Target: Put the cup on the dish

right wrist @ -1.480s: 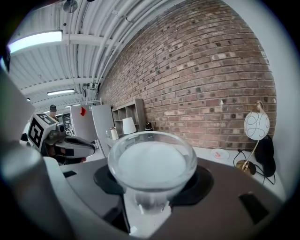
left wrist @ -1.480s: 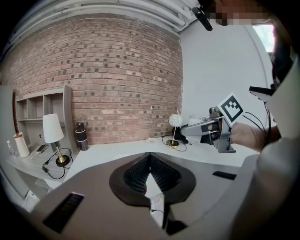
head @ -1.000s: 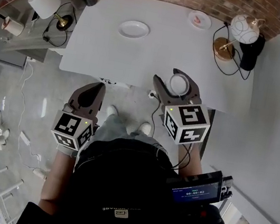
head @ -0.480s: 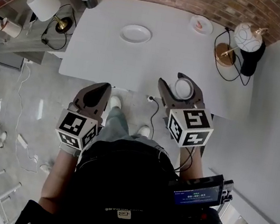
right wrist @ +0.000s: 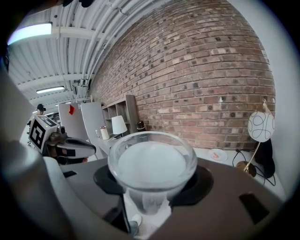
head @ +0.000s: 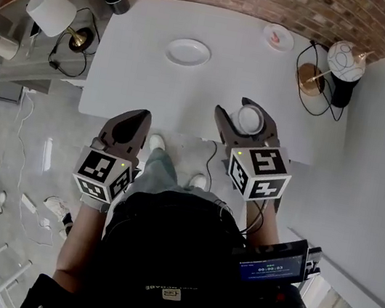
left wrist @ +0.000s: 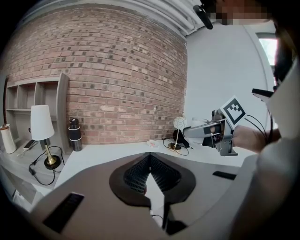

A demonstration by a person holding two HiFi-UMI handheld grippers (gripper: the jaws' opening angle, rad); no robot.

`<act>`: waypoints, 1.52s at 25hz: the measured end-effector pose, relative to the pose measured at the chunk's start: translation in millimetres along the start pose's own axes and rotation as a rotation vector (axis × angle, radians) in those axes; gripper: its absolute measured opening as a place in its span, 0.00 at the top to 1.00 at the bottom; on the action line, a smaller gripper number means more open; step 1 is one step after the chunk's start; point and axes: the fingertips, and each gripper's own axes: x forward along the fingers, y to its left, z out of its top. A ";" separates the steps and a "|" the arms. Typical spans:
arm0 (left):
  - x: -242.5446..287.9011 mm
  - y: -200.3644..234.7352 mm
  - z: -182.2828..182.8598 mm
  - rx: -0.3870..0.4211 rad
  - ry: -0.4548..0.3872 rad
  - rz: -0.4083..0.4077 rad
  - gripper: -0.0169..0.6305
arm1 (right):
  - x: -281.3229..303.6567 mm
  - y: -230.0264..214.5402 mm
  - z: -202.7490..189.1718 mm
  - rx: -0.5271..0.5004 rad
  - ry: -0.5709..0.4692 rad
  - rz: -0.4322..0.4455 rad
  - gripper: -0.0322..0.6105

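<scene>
Right tool pinches the cup upright over the counter near its front edge, well apart from the dish. Left tool is pressed together, empty, just off that edge.

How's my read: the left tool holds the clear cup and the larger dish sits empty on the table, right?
No: the right tool holds the clear cup, as the right gripper view shows. The larger dish does sit empty on the table.

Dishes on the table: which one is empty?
The larger white dish mid-table; the small dish near the globe lamp carries something pinkish.
</scene>
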 end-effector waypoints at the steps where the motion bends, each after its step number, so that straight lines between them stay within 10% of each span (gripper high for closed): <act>1: 2.3 5.8 0.0 -0.004 0.002 -0.005 0.97 | 5.1 0.5 2.2 0.001 0.002 -0.005 0.57; 38: 35.8 199.7 1.1 -0.102 0.033 -0.107 0.97 | 177.7 35.4 63.6 -0.034 0.109 -0.123 0.57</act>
